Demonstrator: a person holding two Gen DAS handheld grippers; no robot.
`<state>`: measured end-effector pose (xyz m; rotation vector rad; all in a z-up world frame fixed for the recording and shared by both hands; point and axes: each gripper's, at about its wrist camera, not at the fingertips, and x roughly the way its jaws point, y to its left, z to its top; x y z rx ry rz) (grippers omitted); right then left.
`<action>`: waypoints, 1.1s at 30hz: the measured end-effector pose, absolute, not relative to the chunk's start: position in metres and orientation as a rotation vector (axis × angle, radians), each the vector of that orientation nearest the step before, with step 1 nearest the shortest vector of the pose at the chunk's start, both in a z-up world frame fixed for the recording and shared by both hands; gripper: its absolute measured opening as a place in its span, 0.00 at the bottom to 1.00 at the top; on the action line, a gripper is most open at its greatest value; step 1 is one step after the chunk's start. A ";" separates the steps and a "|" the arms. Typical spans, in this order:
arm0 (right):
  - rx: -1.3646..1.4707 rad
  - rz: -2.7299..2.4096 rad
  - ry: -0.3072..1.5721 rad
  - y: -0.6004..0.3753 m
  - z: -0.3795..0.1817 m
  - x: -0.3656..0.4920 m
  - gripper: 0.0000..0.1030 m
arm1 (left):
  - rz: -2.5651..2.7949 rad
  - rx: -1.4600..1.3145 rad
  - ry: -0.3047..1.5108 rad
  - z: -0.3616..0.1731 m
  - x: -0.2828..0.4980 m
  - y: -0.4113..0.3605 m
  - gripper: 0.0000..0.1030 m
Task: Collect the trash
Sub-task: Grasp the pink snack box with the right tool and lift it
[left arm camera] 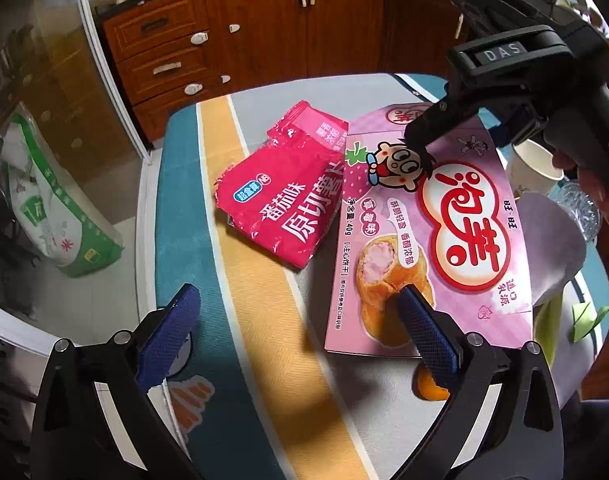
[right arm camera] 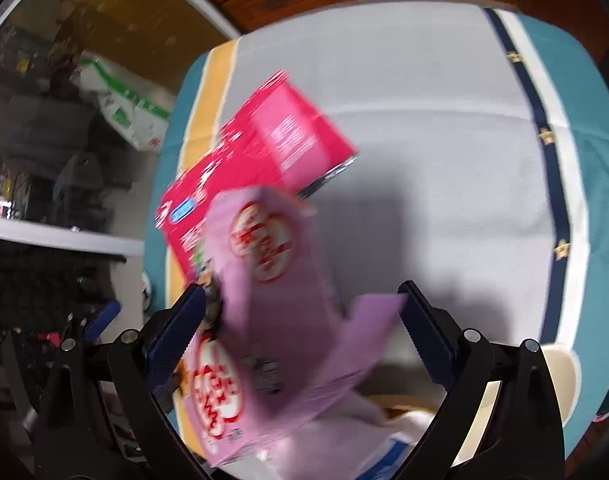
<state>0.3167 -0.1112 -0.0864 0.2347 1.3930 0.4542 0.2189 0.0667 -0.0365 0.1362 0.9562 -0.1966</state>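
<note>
1. A flattened pink snack box printed with a cartoon boy, a strawberry and a cream puff lies on a table covered by a patterned cloth striped in teal, yellow and grey.
2. A crumpled red chip bag with white Chinese lettering lies just to the box's left, its right edge tucked under the box's edge.
3. The right gripper reaches over the far end of the pink box; in the left wrist view one black finger sits over the cartoon boy's head. In its own blurred view the jaws stand wide apart with the box's end and a loose flap between the blue pads. Whether either pad touches the card cannot be told.
4. The left gripper hangs over the table's near side with its jaws spread wide and nothing held. Its right blue pad sits over the near end of the pink box, above the cream puff picture; its left pad is over the teal stripe.
5. An orange piece, perhaps peel, lies by the box's near corner, partly hidden behind the left gripper's right finger.
6. To the right of the box sit a paper cup, a clear plastic bottle, a pale crumpled sheet and green scraps.
7. Beyond the table stands a brown wooden cabinet with drawers. A white and green sack leans on the floor at left.
</note>
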 end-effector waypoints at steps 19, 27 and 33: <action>0.236 0.613 1.194 -0.068 -0.029 0.238 0.77 | -0.124 0.009 0.942 -0.041 0.203 0.105 0.97; 0.145 0.604 1.204 -0.039 -0.053 0.207 0.42 | -0.113 0.038 0.958 -0.038 0.195 0.102 0.97; 0.131 0.541 0.995 -0.079 0.017 0.204 0.41 | -0.187 0.044 0.924 -0.020 0.184 0.085 0.96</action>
